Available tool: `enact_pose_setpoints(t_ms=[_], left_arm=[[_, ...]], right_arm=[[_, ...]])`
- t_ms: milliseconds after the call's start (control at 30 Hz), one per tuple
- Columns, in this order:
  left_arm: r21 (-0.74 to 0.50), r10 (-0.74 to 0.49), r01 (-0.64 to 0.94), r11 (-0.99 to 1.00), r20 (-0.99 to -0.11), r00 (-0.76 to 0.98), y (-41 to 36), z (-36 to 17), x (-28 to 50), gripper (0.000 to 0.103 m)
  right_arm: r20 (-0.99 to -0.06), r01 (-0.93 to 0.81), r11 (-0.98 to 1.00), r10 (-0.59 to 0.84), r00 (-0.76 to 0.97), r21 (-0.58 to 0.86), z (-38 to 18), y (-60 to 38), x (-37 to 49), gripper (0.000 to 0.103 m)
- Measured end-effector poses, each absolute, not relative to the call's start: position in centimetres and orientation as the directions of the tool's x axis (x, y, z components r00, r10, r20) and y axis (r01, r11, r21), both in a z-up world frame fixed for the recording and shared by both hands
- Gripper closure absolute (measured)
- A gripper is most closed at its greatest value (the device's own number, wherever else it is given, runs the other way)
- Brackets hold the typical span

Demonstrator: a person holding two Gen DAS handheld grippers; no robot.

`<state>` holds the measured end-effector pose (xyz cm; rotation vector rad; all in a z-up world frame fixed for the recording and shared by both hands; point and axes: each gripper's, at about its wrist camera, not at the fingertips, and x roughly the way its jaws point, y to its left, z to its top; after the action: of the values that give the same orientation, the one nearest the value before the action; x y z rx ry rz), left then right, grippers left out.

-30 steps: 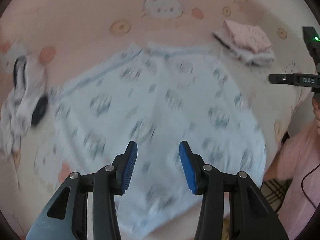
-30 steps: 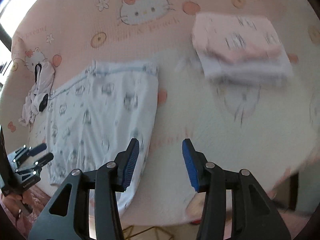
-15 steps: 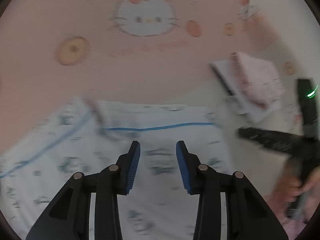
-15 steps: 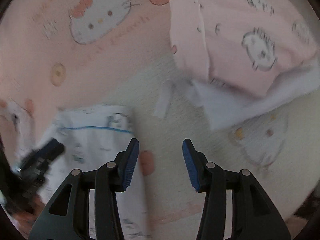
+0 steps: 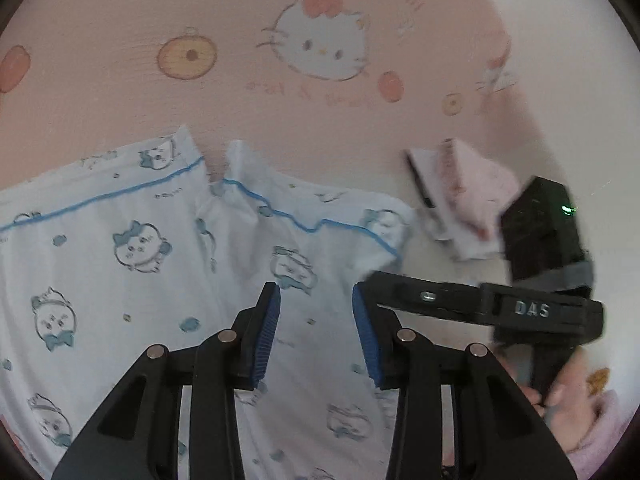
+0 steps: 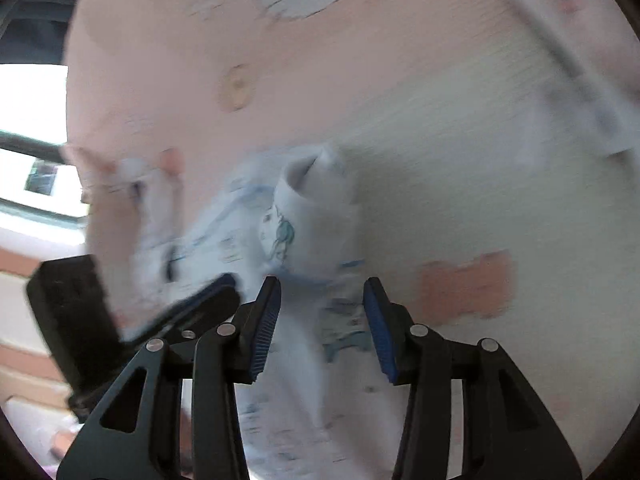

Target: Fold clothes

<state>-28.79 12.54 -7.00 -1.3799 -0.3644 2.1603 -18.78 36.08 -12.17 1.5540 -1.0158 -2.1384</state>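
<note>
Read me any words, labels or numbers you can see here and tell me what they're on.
"DAS": raised letters on the black right tongs, seen from the left wrist.
Pink script under the cat face on the pink printed bedsheet: too blurred to read.
Right wrist view: nothing readable.

Printed garment (image 5: 152, 264) spread flat on the bedsheet (image 5: 120, 92), folded stack (image 5: 460, 196) to its right.

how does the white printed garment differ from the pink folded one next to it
The white printed garment lies spread open and rumpled along its blue-piped edge; the pink folded garment is a compact stack. The white one covers far more of the bedsheet and sits under both open grippers, left and right; the pink one lies off to the side, untouched. Both show cartoon prints.
</note>
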Motion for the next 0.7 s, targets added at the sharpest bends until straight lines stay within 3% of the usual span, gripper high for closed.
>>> enact_pose_setpoints(t_ms=[133, 367, 533, 600, 700], left_arm=[[-0.448, 0.549, -0.329, -0.831, -0.754, -0.36, 12.5, -6.8, -27.6, 0.063], [-0.572, 0.632, -0.271, -0.775, -0.702, -0.328, 10.3, -6.6, -29.5, 0.063], [-0.478, 0.549, -0.276, -0.833, -0.774, -0.315, 11.5, -8.1, -30.3, 0.064], [-0.438, 0.505, -0.26, -0.861, -0.8, -0.324, 11.6, -8.8, -30.5, 0.086], [-0.416, 0.475, -0.232, -0.879, -0.809, -0.346, 11.2, -9.4, -30.3, 0.087]], right_arm=[[-0.703, -0.086, -0.721, -0.632, -0.325, 0.688, -12.1, 33.7, -19.1, 0.059], [-0.71, -0.016, -0.729, -0.661, -0.243, 0.684, -14.1, 29.7, -20.6, 0.058], [-0.75, -0.015, -0.762, -0.633, -0.191, 0.647, -14.1, 29.1, -20.1, 0.059], [-0.814, -0.074, -0.82, -0.546, -0.198, 0.567, -13.4, 30.5, -19.6, 0.059], [-0.825, -0.13, -0.835, -0.484, -0.291, 0.535, -12.2, 33.2, -19.2, 0.055]])
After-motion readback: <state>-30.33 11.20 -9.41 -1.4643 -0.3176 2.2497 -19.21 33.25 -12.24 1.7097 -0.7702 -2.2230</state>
